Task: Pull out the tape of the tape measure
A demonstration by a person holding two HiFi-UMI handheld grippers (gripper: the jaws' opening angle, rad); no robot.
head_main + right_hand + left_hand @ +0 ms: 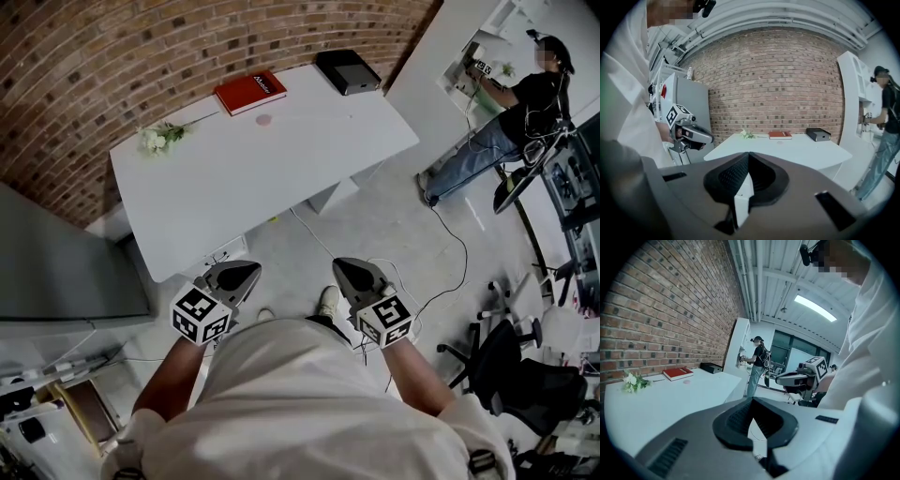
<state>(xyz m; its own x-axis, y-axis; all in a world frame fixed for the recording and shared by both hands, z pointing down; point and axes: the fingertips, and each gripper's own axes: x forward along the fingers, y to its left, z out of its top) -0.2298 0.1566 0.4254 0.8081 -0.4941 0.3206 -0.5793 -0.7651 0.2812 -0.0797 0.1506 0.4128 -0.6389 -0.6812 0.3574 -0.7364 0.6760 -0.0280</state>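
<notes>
Table: black box, red book | left hand-held gripper closed, empty | right hand-held gripper closed, empty

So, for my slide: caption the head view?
Both shut, left gripper and right gripper face white table with red book.

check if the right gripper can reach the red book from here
Probably not yet. The right gripper hangs shut over the floor, short of the table, and the red book lies at its far side by the brick wall. Nothing blocks the way.
</notes>
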